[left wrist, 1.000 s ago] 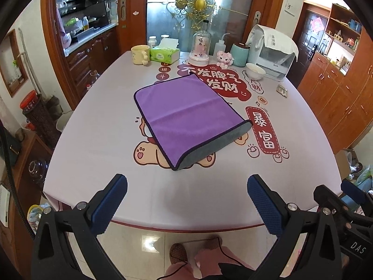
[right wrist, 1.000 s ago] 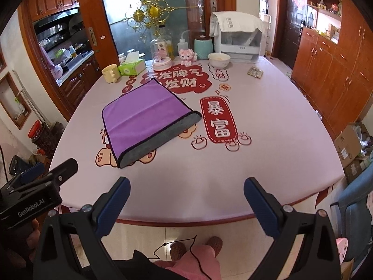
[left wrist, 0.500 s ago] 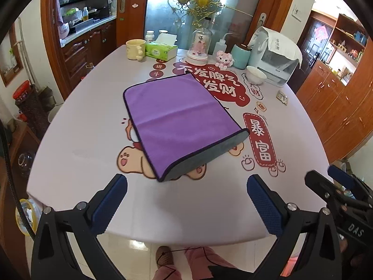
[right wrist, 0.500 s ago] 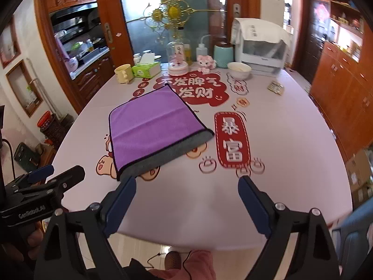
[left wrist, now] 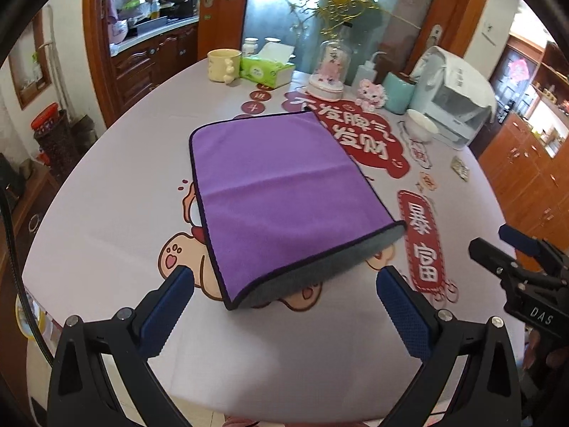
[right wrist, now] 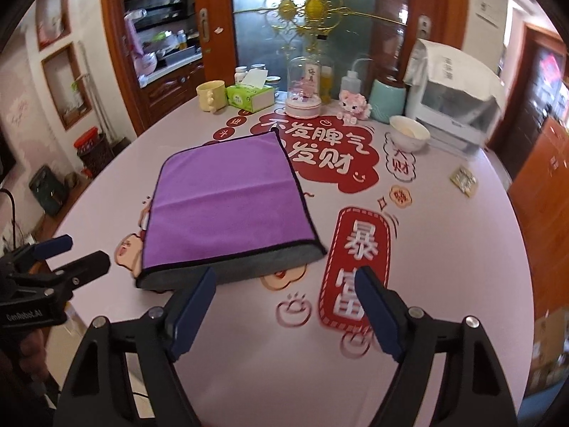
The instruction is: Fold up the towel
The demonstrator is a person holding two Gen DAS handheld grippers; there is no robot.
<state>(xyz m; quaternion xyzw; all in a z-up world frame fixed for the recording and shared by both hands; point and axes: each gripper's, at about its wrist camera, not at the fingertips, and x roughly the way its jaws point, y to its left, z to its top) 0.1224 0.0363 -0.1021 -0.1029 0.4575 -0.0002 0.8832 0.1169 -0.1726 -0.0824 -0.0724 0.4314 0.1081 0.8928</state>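
Note:
A purple towel with a grey underside lies folded once on the table, a grey strip showing along its near edge; it also shows in the right wrist view. My left gripper is open and empty, just above the table in front of the towel's near edge. My right gripper is open and empty, in front of the towel's near right corner. The right gripper also shows at the right edge of the left wrist view, and the left gripper at the left edge of the right wrist view.
The table has a pale cloth with red and cartoon prints. At the far side stand a yellow mug, a green tissue box, a glass dome, a teal canister, a white bowl and a covered appliance.
Both grippers have moved forward and down toward the towel's near edge. The towel has not moved. Both stay open.

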